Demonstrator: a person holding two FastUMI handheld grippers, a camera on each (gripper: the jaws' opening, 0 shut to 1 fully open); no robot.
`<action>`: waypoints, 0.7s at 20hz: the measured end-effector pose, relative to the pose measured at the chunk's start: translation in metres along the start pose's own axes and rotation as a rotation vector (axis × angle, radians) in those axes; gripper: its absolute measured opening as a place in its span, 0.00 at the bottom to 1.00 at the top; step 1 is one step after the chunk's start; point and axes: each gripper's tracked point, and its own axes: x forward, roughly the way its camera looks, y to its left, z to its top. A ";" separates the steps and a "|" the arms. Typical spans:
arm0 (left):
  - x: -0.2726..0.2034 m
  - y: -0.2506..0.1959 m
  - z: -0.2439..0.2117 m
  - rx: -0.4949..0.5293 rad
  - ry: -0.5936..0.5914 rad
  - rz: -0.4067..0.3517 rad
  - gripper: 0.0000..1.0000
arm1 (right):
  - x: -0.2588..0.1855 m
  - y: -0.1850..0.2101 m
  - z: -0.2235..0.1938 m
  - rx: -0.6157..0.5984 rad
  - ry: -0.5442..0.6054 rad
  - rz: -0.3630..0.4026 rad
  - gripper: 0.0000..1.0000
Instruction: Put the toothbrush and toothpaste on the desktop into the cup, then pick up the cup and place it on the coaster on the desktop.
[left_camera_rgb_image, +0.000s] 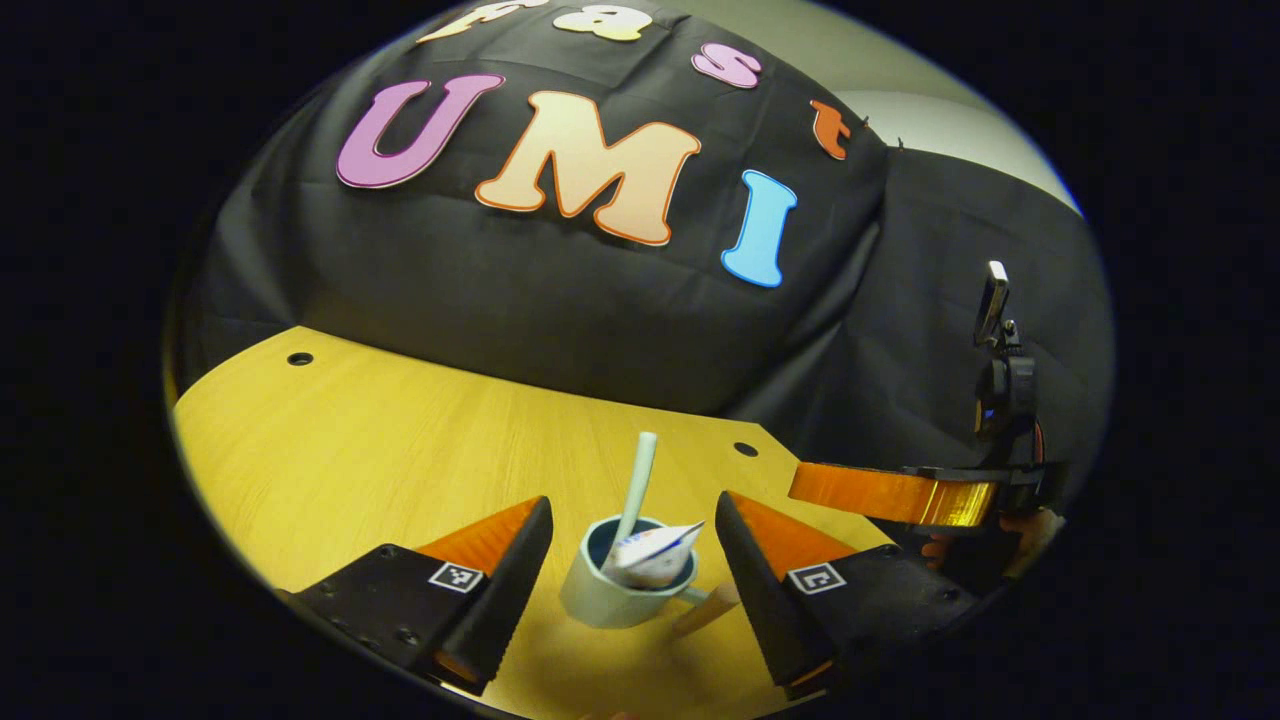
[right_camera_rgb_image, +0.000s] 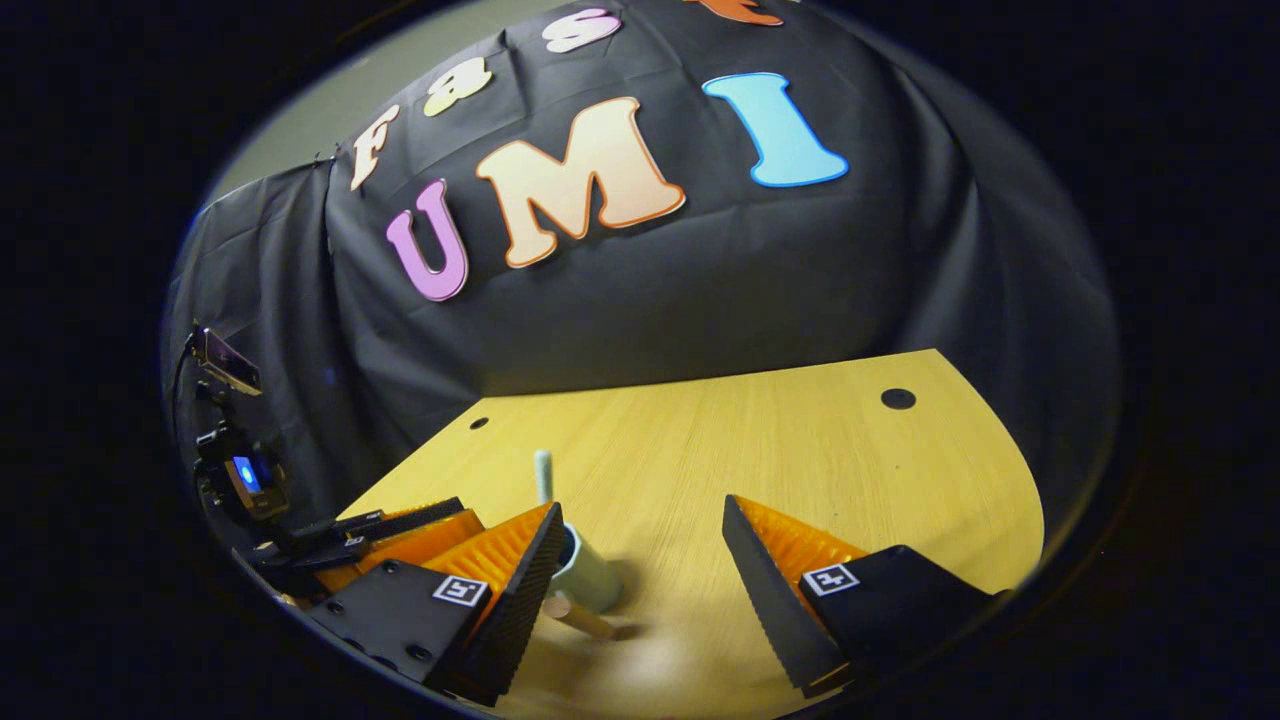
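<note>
While the cup (left_camera_rgb_image: 618, 590) sits on the desktop (left_camera_rgb_image: 380, 460) w/ toothbrush (left_camera_rgb_image: 638, 480) and toothpaste (left_camera_rgb_image: 655, 555) standing in it, my left gripper (left_camera_rgb_image: 632, 585) is spread wide, one finger each side, neither touching. Cup handle points toward 4 o'clock. My right gripper (right_camera_rgb_image: 640, 590) is spread too, nothing between; cup (right_camera_rgb_image: 588, 578) sits at its 9 o'clock, partly behind the finger.

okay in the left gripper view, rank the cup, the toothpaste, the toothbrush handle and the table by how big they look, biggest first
1. Table, by far.
2. Cup.
3. and 4. Toothpaste and toothbrush handle: unsure, since both stand partly hidden inside the cup. The handle shows longer but thinner, the tube wider.
</note>
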 end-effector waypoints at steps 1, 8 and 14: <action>-0.010 0.005 0.000 -0.008 0.003 0.013 0.94 | -0.001 0.008 -0.006 -0.019 0.030 0.019 0.98; -0.088 0.077 -0.006 -0.012 0.032 0.202 0.95 | 0.001 0.047 -0.065 -0.238 0.316 0.124 0.98; -0.148 0.140 -0.020 -0.044 0.043 0.412 0.95 | 0.025 0.066 -0.099 -0.380 0.457 0.150 0.98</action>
